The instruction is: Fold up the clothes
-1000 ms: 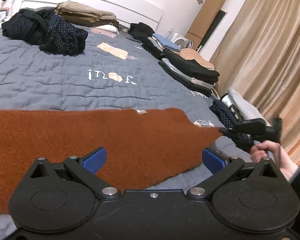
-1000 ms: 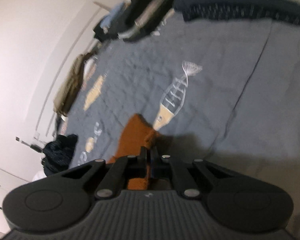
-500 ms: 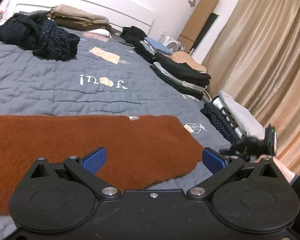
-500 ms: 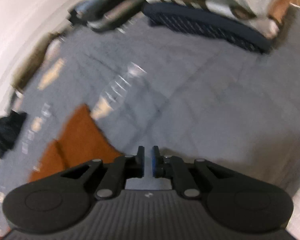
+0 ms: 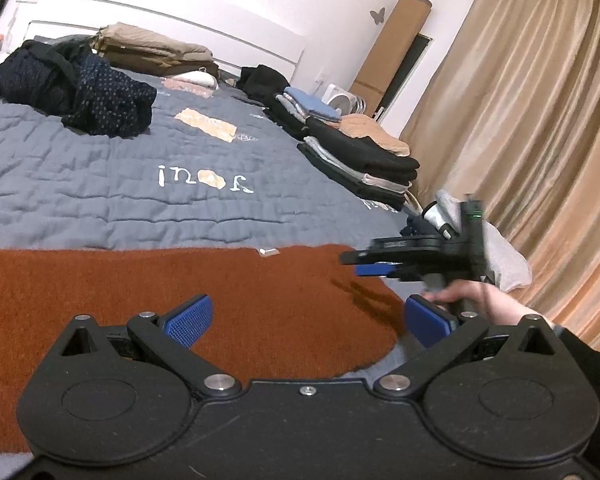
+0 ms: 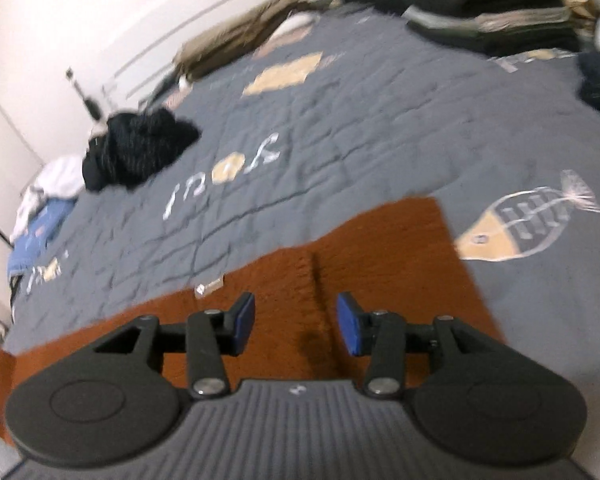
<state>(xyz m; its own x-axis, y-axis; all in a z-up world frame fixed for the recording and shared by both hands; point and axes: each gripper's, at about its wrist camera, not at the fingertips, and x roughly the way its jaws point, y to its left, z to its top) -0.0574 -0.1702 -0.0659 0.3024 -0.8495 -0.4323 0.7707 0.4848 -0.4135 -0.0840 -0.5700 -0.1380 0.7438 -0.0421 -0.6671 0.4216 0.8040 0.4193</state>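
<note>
Over the rust cloth (image 6: pixel 380 256), both claws gape empty, the right claw (image 6: pixel 296 320) just opening; only the left view shows folded stacks (image 5: pixel 360 152).

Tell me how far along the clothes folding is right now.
Done: folded stacks line the bed's edge. In hand: the rust-brown garment lies spread flat; right gripper has just opened, empty, above it. Left: folding it, plus the dark heap.

Black claw (image 5: pixel 308 322) with blue ribbed pads (image 5: pixel 190 320), silver screws; dark sleeve (image 5: pixel 592 364).
</note>
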